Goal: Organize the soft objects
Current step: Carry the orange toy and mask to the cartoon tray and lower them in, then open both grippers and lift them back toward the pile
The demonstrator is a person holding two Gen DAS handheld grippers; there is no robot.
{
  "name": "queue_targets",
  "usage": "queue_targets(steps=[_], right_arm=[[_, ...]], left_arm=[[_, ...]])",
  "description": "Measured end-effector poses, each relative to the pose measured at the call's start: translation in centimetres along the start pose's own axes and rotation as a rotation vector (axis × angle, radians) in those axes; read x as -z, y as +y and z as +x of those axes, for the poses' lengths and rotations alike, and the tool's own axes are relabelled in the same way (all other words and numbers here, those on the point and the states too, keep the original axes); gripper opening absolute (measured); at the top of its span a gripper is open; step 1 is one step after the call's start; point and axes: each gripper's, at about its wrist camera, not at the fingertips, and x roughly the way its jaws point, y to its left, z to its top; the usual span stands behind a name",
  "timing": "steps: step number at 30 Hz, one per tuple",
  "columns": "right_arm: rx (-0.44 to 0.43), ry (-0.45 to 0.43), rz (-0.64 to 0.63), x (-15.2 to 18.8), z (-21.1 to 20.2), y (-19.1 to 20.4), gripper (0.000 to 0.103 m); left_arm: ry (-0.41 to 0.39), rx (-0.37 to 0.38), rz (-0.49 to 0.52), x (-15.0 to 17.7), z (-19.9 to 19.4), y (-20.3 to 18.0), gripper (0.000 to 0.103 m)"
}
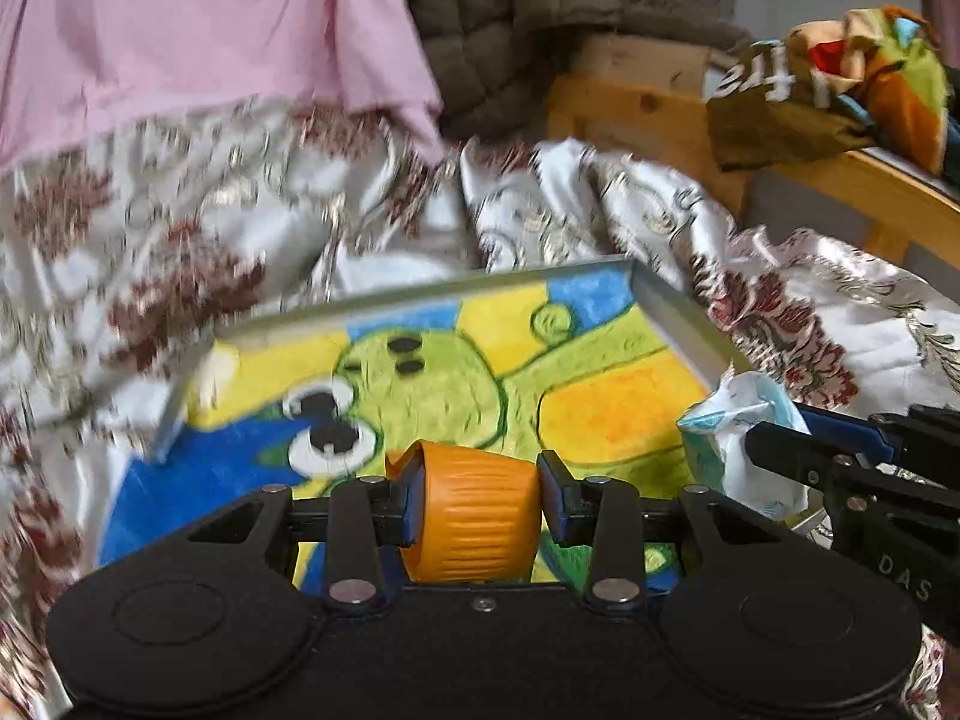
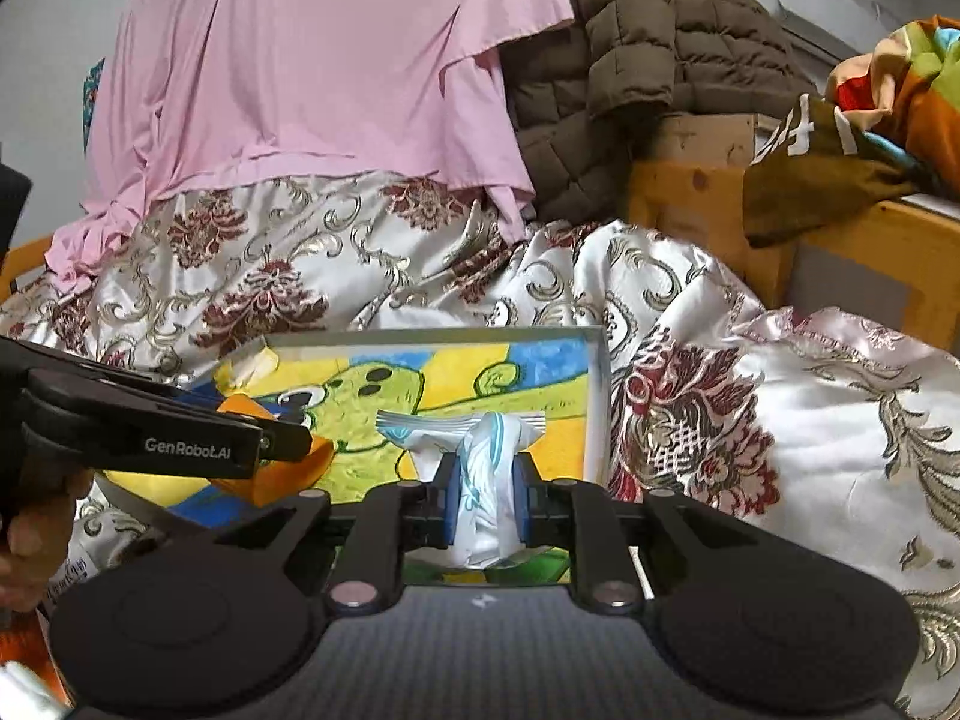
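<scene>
My left gripper is clamped on an orange cap, pads squeezing its ribbed sides so it can't roll out. My right gripper is pinching a white-and-blue soft packet w/ the pads on its crumpled middle, the top fanning out above them. Both sit just over the tray, a shallow box w/ a cartoon picture on its floor, so I reckon that's the drop spot. Packet is toward the tray's right wall, cap more to the left, so they shouldn't land on each other. The tray rests on a patterned satin cloth, which looks slippery and uneven, so I'd lower before letting go. Pink cloth and a brown jacket hang behind, prob next to sort.
</scene>
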Motion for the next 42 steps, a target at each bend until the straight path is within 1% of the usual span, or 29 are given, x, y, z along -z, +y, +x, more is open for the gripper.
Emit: queue_targets(steps=[2,3,4,5,6,7,8,9,10,11,13,17,20,22,25,28,35,42], right_arm=[[0.013,0.007,-0.007,0.2,0.2,0.1,0.028],[0.018,0.012,-0.008,0.3,0.2,0.1,0.031],[0.022,0.018,-0.008,0.4,0.3,0.1,0.035],[0.024,0.021,-0.006,0.4,0.3,0.1,0.036],[0.024,0.023,-0.003,0.4,0.4,0.0,0.036],[0.029,0.024,-0.001,0.4,0.3,-0.1,0.040],[0.035,0.022,0.000,0.4,0.2,-0.2,0.043],[0.038,0.019,0.001,0.3,0.1,-0.3,0.050],[0.037,0.013,0.003,0.3,-0.1,-0.3,0.054],[0.037,0.009,0.006,0.3,-0.2,-0.3,0.055],[0.041,-0.002,0.006,0.2,-0.6,-0.3,0.061],[0.053,-0.035,-0.012,-0.1,-2.0,0.1,0.070],[0.041,-0.072,-0.012,-0.6,-3.7,0.4,0.079],[0.043,-0.101,-0.019,-0.9,-5.2,0.8,0.089],[0.048,-0.135,-0.030,-1.2,-7.4,1.3,0.097],[0.055,-0.165,-0.039,-1.1,-9.6,1.8,0.102],[0.049,-0.233,-0.021,-0.3,-14.9,3.2,0.103],[0.005,-0.286,-0.027,1.7,-19.9,5.8,0.103]], left_arm=[[0.024,0.003,-0.015,0.1,0.5,0.2,0.040],[0.031,0.003,-0.018,0.2,0.5,0.2,0.040],[0.038,0.002,-0.020,0.3,0.5,0.2,0.044],[0.050,0.005,-0.025,0.4,0.5,0.2,0.048],[0.055,0.007,-0.031,0.5,0.4,0.2,0.058],[0.055,0.005,-0.039,0.6,0.3,0.2,0.065],[0.050,0.003,-0.047,0.7,0.1,0.2,0.068],[0.047,0.002,-0.056,0.7,-0.1,0.2,0.073],[0.044,0.000,-0.066,0.8,-0.3,0.3,0.075],[0.039,-0.004,-0.076,0.9,-0.5,0.4,0.076],[0.020,-0.016,-0.098,0.8,-1.3,0.7,0.083],[-0.034,-0.044,-0.140,0.7,-3.6,1.1,0.087],[-0.079,-0.062,-0.137,0.5,-5.7,1.1,0.093],[-0.113,-0.089,-0.125,0.5,-7.4,1.0,0.100],[-0.159,-0.116,-0.117,0.7,-10.1,0.8,0.102],[-0.184,-0.125,-0.113,1.2,-12.7,0.6,0.102],[-0.251,-0.144,-0.097,3.5,-19.2,0.2,0.102],[-0.303,-0.214,-0.057,7.2,-25.2,0.3,0.102]])
